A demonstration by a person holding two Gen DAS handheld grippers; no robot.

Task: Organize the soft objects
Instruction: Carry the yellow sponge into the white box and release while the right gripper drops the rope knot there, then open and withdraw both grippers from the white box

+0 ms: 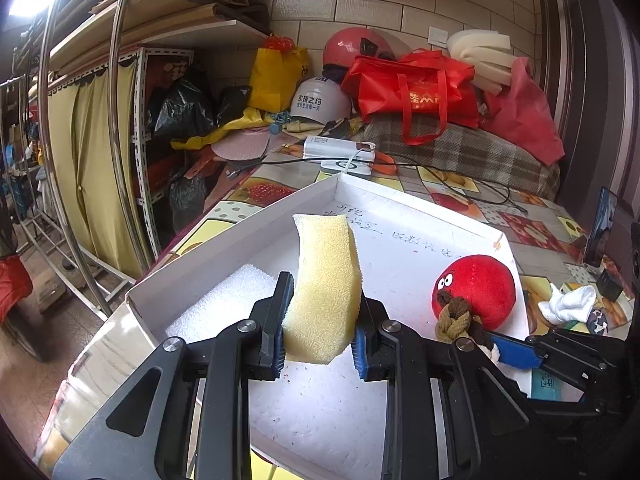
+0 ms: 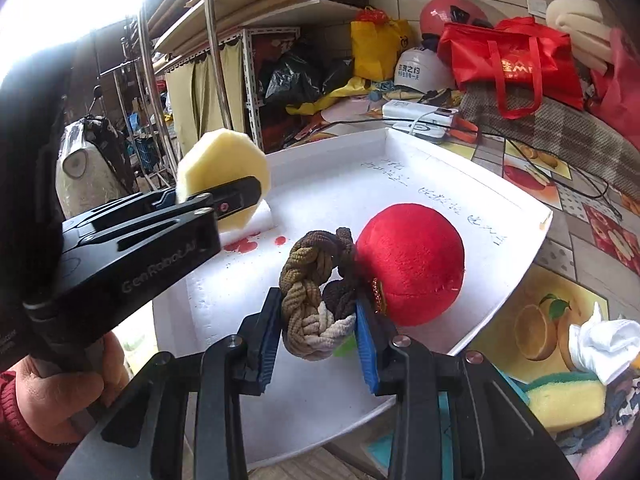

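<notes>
The step in hand looked like setting both soft things down in the white tray (image 1: 224, 236), and it would go best if each were lowered to a bare patch of the floor before the grip eased, the sponge clear of the white foam block (image 1: 224, 300) at lower left. The left gripper (image 1: 322, 320) was clamped on the yellow sponge (image 1: 324, 280), angled down at centre frame. The right gripper (image 2: 318, 332) pinched the braided cord (image 2: 316, 292) of the red plush ball (image 2: 412, 260), tilted down, ball right of centre.

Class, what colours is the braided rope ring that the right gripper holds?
Tan, dark brown and cream braided rope ring; clearest in the right wrist view.
</notes>
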